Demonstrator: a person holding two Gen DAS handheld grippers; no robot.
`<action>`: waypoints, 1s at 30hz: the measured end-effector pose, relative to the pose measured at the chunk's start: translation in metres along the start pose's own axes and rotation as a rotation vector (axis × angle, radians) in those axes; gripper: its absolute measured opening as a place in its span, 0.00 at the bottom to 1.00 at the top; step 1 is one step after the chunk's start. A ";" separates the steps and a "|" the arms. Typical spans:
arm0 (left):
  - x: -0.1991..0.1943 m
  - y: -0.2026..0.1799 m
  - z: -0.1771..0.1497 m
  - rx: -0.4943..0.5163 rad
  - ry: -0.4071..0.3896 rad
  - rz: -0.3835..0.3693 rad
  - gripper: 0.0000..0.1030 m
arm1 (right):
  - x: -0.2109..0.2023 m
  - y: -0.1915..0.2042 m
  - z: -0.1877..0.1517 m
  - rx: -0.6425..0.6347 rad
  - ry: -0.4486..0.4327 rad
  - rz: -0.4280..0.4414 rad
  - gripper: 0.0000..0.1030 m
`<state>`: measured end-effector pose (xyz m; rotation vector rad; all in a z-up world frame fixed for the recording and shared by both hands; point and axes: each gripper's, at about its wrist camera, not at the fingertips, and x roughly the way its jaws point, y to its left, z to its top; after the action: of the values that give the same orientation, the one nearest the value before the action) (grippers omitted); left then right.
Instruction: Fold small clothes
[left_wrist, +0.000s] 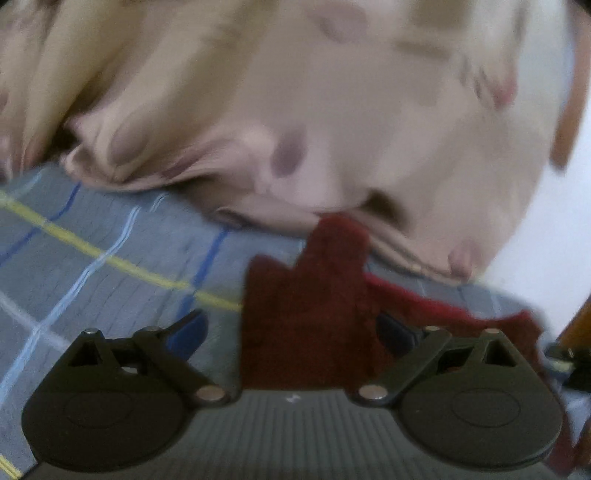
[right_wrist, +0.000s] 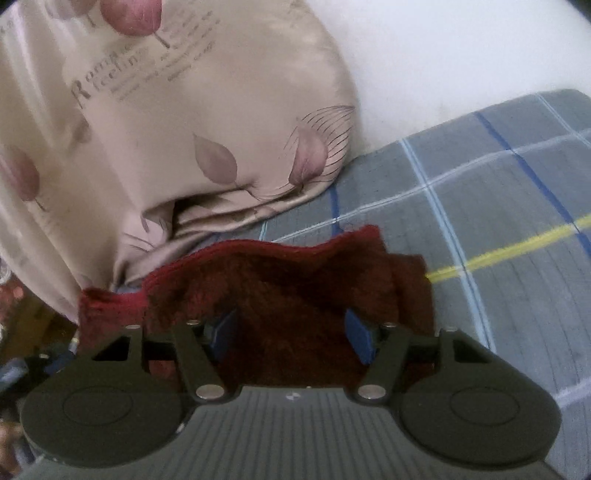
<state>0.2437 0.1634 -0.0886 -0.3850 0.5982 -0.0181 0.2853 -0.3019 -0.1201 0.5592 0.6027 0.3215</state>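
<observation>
A small dark red fuzzy garment lies on the grey plaid bedsheet against a beige pillow. My left gripper stands open around its near edge, and the left pad is clear of the cloth. In the right wrist view the same red garment is bunched up, with its rim raised and draped over the fingers. My right gripper is open, its blue pads set apart with the cloth lying loose between them.
A beige satin pillow with leaf prints lies right behind the garment, also the pillow in the left view. The plaid sheet stretches to the right. A white wall is behind, with a wooden frame at the right edge.
</observation>
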 end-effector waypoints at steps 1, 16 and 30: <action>-0.005 0.008 0.000 -0.033 0.001 -0.004 0.95 | -0.012 -0.002 -0.003 0.023 -0.038 0.009 0.66; -0.055 0.060 -0.055 -0.117 0.135 -0.458 0.95 | -0.129 -0.024 -0.095 -0.062 0.025 0.136 0.77; -0.044 0.061 -0.042 -0.035 0.174 -0.364 0.60 | -0.114 -0.013 -0.095 -0.111 0.078 0.165 0.16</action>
<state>0.1785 0.2114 -0.1186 -0.5257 0.6940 -0.3933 0.1398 -0.3250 -0.1423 0.4923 0.6109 0.5312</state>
